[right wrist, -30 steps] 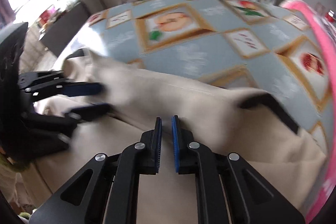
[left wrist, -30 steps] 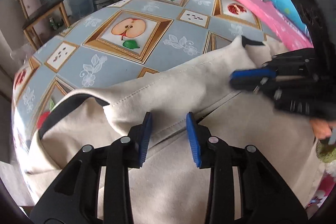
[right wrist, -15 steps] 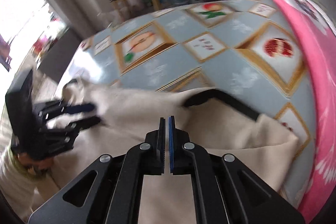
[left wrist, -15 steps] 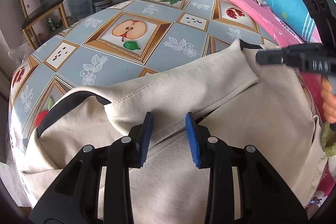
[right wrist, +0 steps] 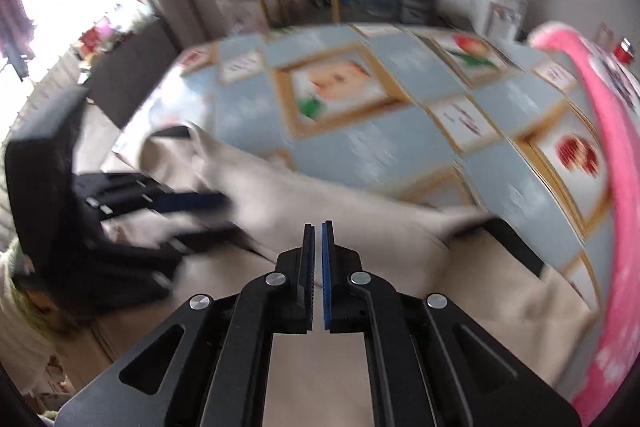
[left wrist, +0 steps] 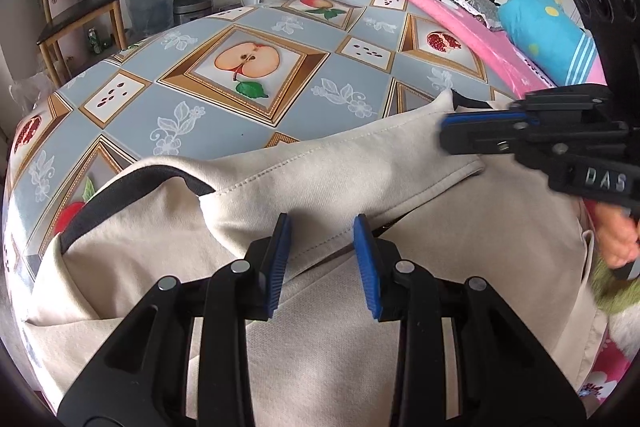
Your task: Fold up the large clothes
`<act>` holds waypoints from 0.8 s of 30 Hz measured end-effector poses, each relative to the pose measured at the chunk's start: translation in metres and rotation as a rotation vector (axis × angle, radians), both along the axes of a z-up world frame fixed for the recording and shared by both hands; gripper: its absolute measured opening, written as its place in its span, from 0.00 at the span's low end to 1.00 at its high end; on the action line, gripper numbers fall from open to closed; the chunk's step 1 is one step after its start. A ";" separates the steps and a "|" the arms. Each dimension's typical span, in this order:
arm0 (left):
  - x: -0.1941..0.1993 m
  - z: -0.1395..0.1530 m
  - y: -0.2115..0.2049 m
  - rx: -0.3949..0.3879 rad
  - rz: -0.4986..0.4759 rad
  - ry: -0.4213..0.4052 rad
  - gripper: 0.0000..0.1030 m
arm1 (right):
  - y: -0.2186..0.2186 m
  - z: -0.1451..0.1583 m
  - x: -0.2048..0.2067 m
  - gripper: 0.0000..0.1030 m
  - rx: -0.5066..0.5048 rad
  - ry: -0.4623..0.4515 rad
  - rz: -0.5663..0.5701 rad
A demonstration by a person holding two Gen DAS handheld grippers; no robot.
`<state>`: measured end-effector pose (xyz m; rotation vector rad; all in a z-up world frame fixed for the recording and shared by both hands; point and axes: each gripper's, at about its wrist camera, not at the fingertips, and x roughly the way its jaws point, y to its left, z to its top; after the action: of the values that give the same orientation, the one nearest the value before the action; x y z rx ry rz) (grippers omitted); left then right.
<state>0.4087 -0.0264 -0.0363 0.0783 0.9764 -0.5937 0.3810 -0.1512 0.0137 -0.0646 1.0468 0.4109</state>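
Overhanging table edge [left wrist: 36,291], beige garment [left wrist: 460,259]

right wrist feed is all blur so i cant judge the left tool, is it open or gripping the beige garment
observer: Open. The left tool hangs with its fingers apart over the folded flap of the beige garment, gripping nothing.
operator: where does my right tool sit from that side
observer: The right tool is over the flap's far end, beside the black trim, jaws together, no cloth visibly between them.
operator: whats past the garment
observer: The fruit-print tablecloth, with a halved-apple panel just beyond the flap.
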 end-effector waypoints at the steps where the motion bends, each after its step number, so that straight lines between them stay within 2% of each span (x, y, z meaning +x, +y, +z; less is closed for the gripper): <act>1: 0.000 0.000 0.000 -0.001 -0.001 -0.001 0.31 | 0.006 -0.008 0.003 0.02 0.008 0.008 0.013; 3: 0.000 -0.001 0.001 -0.002 0.000 -0.003 0.31 | 0.012 -0.027 0.005 0.02 -0.017 0.031 0.010; 4: 0.000 -0.001 0.001 -0.005 0.002 -0.003 0.31 | 0.012 -0.028 0.004 0.02 -0.006 -0.003 0.014; 7: 0.002 -0.001 0.003 -0.023 0.003 0.002 0.31 | 0.013 -0.022 0.006 0.02 -0.001 0.036 -0.014; 10: 0.003 -0.002 0.005 -0.035 0.005 0.007 0.31 | 0.015 -0.011 0.008 0.02 0.083 0.001 0.007; 13: 0.004 -0.003 0.006 -0.046 0.008 0.012 0.31 | 0.023 -0.033 0.018 0.02 0.032 0.031 -0.003; 14: 0.004 -0.003 0.008 -0.052 0.012 0.015 0.31 | 0.023 -0.032 0.017 0.02 0.039 0.008 -0.001; 18: 0.010 -0.005 0.020 -0.117 0.051 0.049 0.26 | 0.016 -0.023 0.015 0.02 0.060 0.048 -0.021; 21: 0.012 -0.007 0.024 -0.139 0.064 0.063 0.23 | -0.003 -0.009 0.009 0.02 0.047 -0.002 -0.102; 23: 0.012 -0.007 0.023 -0.140 0.066 0.063 0.23 | -0.018 -0.019 0.014 0.03 -0.009 0.025 -0.185; 24: 0.012 -0.007 0.024 -0.140 0.066 0.063 0.23 | -0.026 -0.033 0.018 0.03 -0.004 0.076 -0.204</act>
<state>0.4206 -0.0027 -0.0434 -0.0970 0.9921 -0.6051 0.3994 -0.1772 -0.0197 0.0539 1.1175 0.2277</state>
